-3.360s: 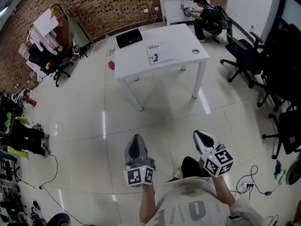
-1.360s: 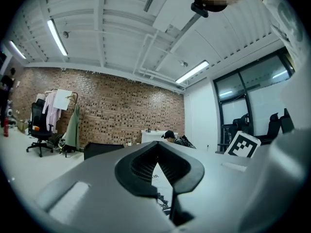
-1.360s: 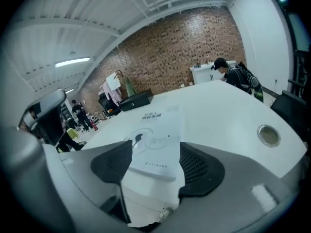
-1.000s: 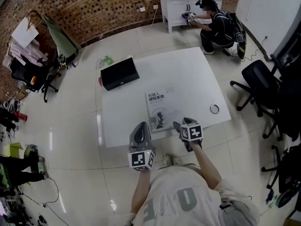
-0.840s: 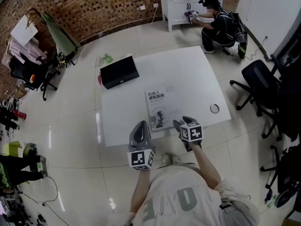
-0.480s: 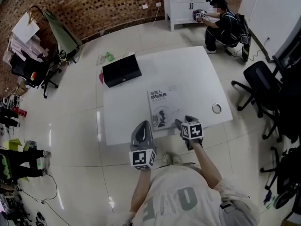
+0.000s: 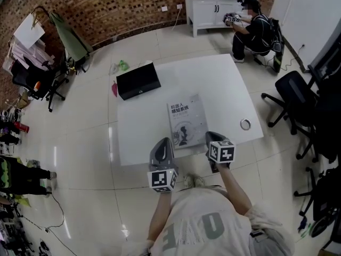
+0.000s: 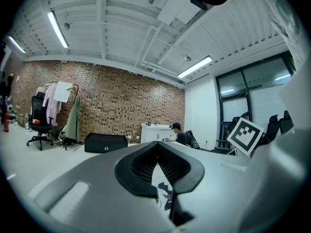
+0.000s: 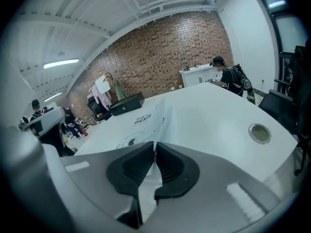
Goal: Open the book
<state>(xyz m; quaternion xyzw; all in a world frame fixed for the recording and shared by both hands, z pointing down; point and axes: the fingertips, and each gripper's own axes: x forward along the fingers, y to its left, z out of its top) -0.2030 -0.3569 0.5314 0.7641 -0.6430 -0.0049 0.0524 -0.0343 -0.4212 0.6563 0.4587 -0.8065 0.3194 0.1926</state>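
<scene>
I see a white surface (image 7: 224, 89) from above, with a book (image 7: 187, 122) lying flat near its front edge, cover up. My right claw (image 7: 211, 138) sits at the book's near right corner. Its jaws have just been closing, and they now pinch a thin white edge of the book between the pads. My left claw (image 7: 161, 145) hovers level just off the front edge, to the left of the book, its jaws pressed together with nothing between them. A black box (image 7: 138, 80) sits at the far left corner, and a small metal ring (image 7: 245, 124) lies near the right edge.
</scene>
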